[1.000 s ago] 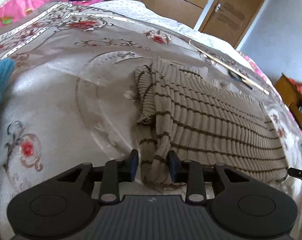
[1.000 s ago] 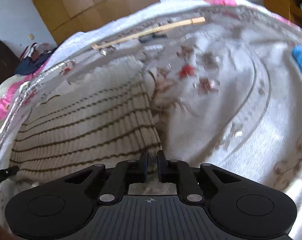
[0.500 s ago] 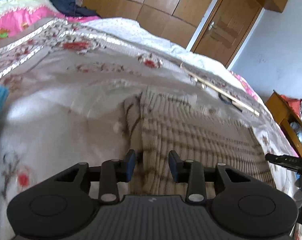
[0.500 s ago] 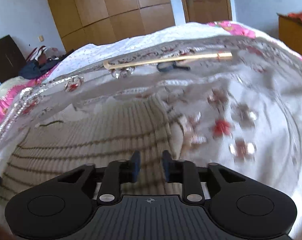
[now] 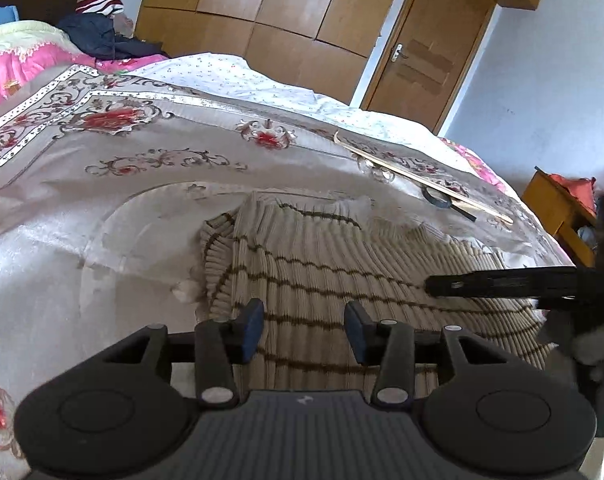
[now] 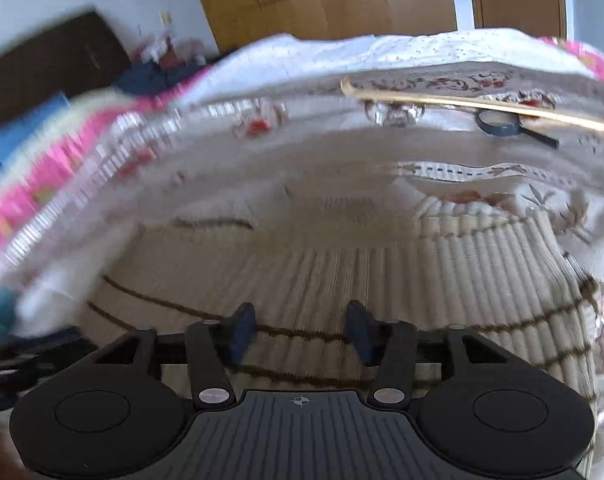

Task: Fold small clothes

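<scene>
Both grippers have left the sweater's point(image 5: 341, 276) hem corners and now hover over its body, nothing between their fingers.

Sweater lies flat mid-bedspread point(image 5: 102, 216), collar at 12 o'clock, so a fold can likely start anywhere. Left gripper point(image 5: 303, 330) has just been opening, jaws apart; right gripper point(image 6: 300, 332) shows parted jaws despite just closing. Stick point(image 5: 421, 178) and magnifier point(image 5: 437, 199) lie at 1 o'clock, clear of it; open room at 9.
</scene>
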`<state>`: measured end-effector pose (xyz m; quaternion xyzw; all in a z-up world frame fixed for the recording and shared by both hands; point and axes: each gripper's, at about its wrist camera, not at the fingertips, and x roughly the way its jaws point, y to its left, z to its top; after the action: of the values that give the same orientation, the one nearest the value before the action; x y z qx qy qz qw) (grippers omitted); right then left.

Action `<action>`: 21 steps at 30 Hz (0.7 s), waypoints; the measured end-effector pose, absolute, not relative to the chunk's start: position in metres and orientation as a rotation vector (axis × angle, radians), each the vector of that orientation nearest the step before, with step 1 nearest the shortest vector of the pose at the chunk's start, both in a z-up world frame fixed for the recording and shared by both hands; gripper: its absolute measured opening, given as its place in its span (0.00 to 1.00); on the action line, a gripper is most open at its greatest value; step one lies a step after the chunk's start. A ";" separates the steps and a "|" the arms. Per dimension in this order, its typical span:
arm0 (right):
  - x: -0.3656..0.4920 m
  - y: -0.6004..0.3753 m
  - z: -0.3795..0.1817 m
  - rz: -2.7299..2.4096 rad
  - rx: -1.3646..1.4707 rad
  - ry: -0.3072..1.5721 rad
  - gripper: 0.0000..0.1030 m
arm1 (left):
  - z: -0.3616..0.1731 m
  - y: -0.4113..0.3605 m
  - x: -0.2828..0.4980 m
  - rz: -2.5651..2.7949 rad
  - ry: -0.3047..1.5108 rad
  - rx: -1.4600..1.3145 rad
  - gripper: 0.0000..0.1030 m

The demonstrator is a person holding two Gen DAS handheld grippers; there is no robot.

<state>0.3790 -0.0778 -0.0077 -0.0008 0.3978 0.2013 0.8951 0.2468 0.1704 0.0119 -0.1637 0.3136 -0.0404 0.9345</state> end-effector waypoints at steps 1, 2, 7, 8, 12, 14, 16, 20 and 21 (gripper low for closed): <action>0.379 -0.076 -0.007 0.409 0.003 0.825 0.10 | 0.012 0.171 0.245 -0.089 0.640 -0.332 0.53; 0.378 -0.078 -0.005 0.410 0.027 0.822 0.07 | 0.013 0.171 0.244 -0.094 0.638 -0.330 0.53; 0.373 -0.096 0.023 0.404 0.132 0.719 0.05 | 0.018 0.176 0.238 -0.103 0.597 -0.351 0.54; 0.375 -0.096 0.026 0.398 0.138 0.702 0.05 | 0.019 0.177 0.239 -0.103 0.589 -0.356 0.54; 0.393 -0.090 0.025 0.367 0.195 0.688 0.05 | 0.021 0.176 0.244 -0.079 0.554 -0.346 0.56; 0.404 -0.078 0.004 0.357 0.135 0.756 0.06 | 0.015 0.174 0.249 -0.057 0.572 -0.334 0.58; 0.406 -0.065 -0.018 0.334 0.036 0.797 0.06 | 0.004 0.173 0.253 -0.008 0.617 -0.306 0.58; 0.401 -0.067 -0.016 0.338 0.045 0.769 0.09 | -0.007 0.178 0.244 0.024 0.650 -0.285 0.59; 0.401 -0.070 -0.013 0.336 0.065 0.768 0.10 | -0.008 0.180 0.242 0.024 0.656 -0.300 0.59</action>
<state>0.4006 -0.0705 -0.0127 0.0314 0.3729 0.1633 0.9129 0.2419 0.1805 -0.0079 -0.1466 0.3210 0.0116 0.9356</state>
